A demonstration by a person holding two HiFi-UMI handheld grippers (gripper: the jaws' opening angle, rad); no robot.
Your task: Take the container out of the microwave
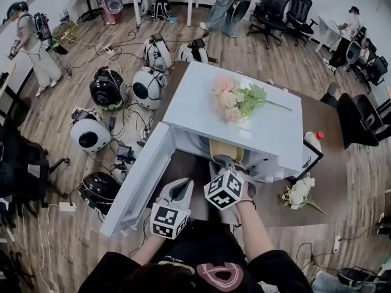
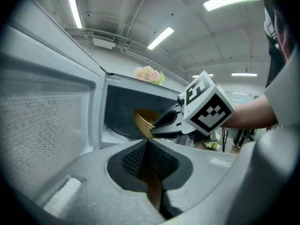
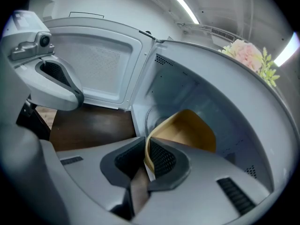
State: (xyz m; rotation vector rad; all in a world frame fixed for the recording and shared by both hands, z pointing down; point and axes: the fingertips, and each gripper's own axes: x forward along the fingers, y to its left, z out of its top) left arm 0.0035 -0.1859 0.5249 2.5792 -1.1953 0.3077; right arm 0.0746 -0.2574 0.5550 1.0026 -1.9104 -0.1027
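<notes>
The right tongs [image 3: 146, 150] are clamping the rim of the mustard-yellow rounded container [image 3: 187, 131], which is resting in the open white microwave's [image 1: 201, 102] mouth, while the left tongs [image 2: 147, 146] are hovering closed and empty beside its door [image 1: 137, 182].

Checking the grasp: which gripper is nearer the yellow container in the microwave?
Right. The right gripper is clamped on the container's rim at the microwave opening; the left gripper hangs shut, apart from it, by the open door.

The right gripper [image 3: 146, 150] tilts down into the microwave [image 1: 195, 105] mouth, jaws pinched on the container [image 3: 187, 130] rim. The left gripper [image 2: 147, 146] hovers before the microwave, jaws together and empty.
</notes>
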